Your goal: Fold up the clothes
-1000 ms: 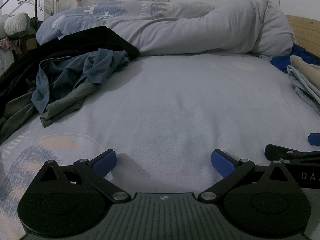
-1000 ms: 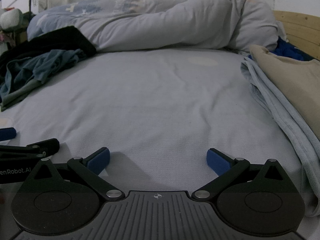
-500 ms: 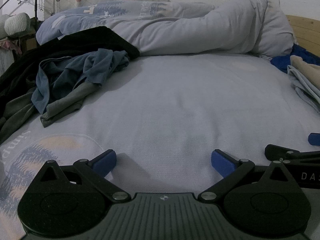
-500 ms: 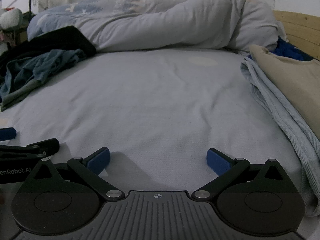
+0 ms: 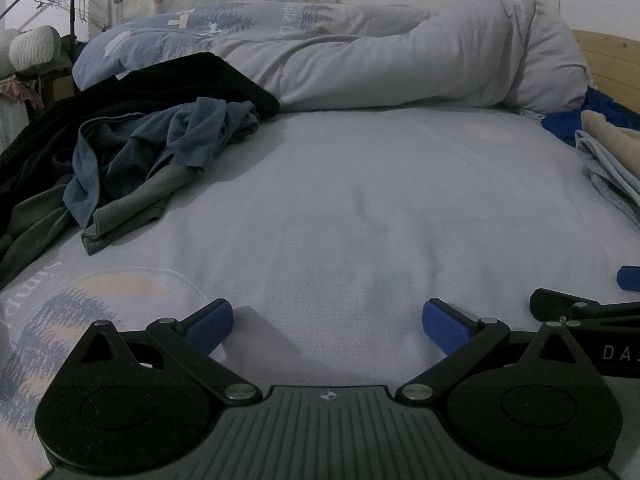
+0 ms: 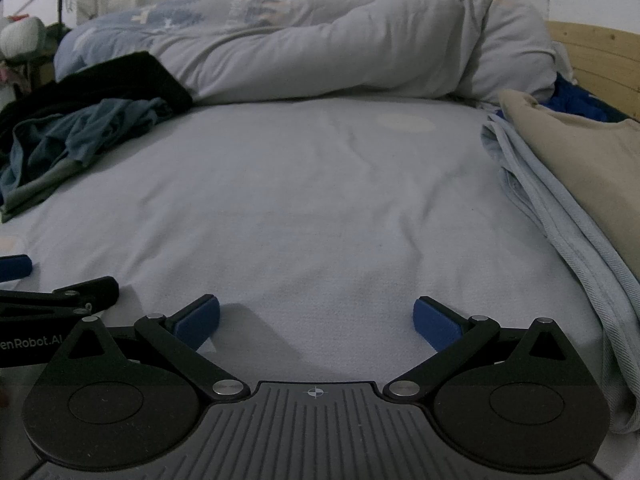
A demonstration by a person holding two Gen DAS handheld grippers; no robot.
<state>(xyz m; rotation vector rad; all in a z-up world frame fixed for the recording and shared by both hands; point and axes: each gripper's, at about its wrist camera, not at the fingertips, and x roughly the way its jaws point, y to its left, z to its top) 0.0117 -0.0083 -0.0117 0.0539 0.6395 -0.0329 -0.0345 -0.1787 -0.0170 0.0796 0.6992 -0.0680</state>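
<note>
Clothes lie at both edges of what I can see: a crumpled blue garment [image 5: 160,148] sits in a heap at the far left of the bed sheet [image 5: 360,208], draped over a grey-green piece [image 5: 124,216] and backed by a black garment [image 5: 152,84]. At the right edge a folded beige garment [image 6: 580,168] rests on top of a pale blue one [image 6: 560,248], stacked just beside the wooden bed frame [image 6: 600,52], with a bright blue cloth [image 6: 576,100] bunched behind them. Between the two groups the sheet is smooth, and a rolled-up duvet [image 5: 360,52] runs across the far side. My left gripper [image 5: 326,322] hangs low over the near part of the sheet, its blue pads [image 5: 208,326] spread wide with nothing between them. My right gripper [image 6: 316,322] sits just beside it at the same height, equally wide apart and holding nothing; its pads [image 6: 436,328] also point across the bare sheet. Each camera catches the tip of the other tool at its inner edge, so the two are near one another but not touching. Neither gripper is in contact with any garment; the crumpled pile is well apart to my left, and the folded stack lies closer on the right.
</note>
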